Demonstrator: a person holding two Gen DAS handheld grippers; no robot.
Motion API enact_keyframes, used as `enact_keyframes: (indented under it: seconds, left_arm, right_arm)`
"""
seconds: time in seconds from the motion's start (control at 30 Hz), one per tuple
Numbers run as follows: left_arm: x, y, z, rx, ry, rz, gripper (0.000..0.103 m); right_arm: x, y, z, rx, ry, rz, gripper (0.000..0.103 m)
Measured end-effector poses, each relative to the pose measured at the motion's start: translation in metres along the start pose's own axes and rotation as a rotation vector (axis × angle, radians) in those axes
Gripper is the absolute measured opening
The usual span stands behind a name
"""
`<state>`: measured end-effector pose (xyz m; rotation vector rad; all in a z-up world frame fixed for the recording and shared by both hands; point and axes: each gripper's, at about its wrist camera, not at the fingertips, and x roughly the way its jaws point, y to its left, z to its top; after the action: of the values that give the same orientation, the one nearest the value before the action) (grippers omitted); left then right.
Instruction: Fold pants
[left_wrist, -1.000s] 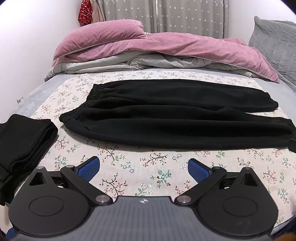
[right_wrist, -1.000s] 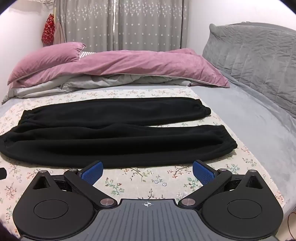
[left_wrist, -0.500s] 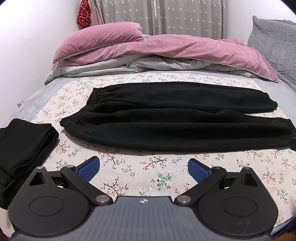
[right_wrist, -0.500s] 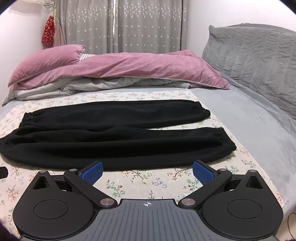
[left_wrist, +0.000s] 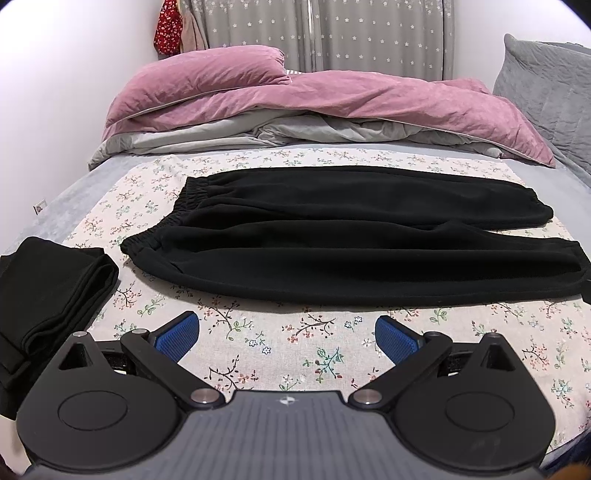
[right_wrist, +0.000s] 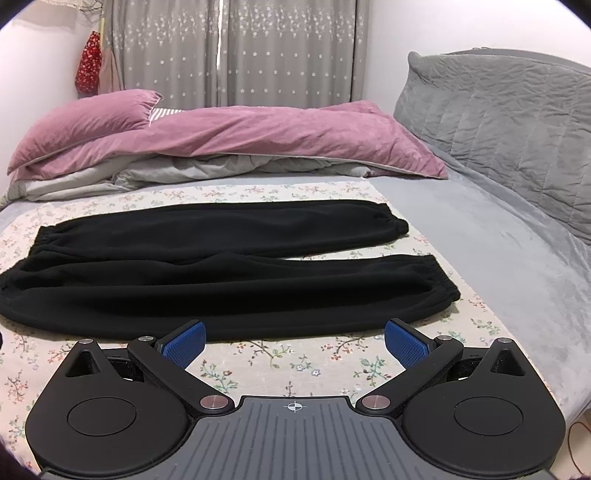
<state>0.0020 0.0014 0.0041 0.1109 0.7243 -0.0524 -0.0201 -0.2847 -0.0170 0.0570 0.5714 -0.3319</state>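
Note:
Black pants (left_wrist: 332, 236) lie flat and spread on a floral cloth (left_wrist: 258, 343), waistband to the left, both legs running right. They also show in the right wrist view (right_wrist: 221, 266), cuffs at the right. My left gripper (left_wrist: 287, 338) is open and empty, hovering over the cloth in front of the near leg. My right gripper (right_wrist: 294, 341) is open and empty, its left pad (right_wrist: 184, 343) just at the near leg's front edge.
A folded black garment (left_wrist: 48, 295) lies at the left of the cloth. A pink duvet (left_wrist: 332, 99) and pillow (left_wrist: 199, 85) are piled at the far side. A grey quilted headboard (right_wrist: 509, 122) stands at the right, with bare grey sheet (right_wrist: 498, 251) beside the cloth.
Both grippers have tilted down and drawn slightly closer, so the pants sit lower in both views. Both stay open. The pants have not moved.

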Motion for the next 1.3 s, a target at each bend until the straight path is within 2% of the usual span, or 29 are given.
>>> enact_keyframes:
  seconds: [0.4, 0.9, 1.3]
  left_arm:
    - [-0.023, -0.005, 0.01, 0.006, -0.035, -0.02, 0.103]
    - [-0.082, -0.007, 0.028, 0.007, -0.117, 0.002, 0.103]
    - [-0.084, 0.007, 0.031, -0.018, -0.132, -0.051, 0.103]
  right_arm:
    - [-0.012, -0.014, 0.004, 0.007, -0.022, -0.027, 0.103]
    - [-0.061, -0.058, 0.02, 0.068, -0.083, -0.045, 0.103]
    - [-0.079, -0.066, 0.029, 0.067, -0.102, -0.081, 0.103]
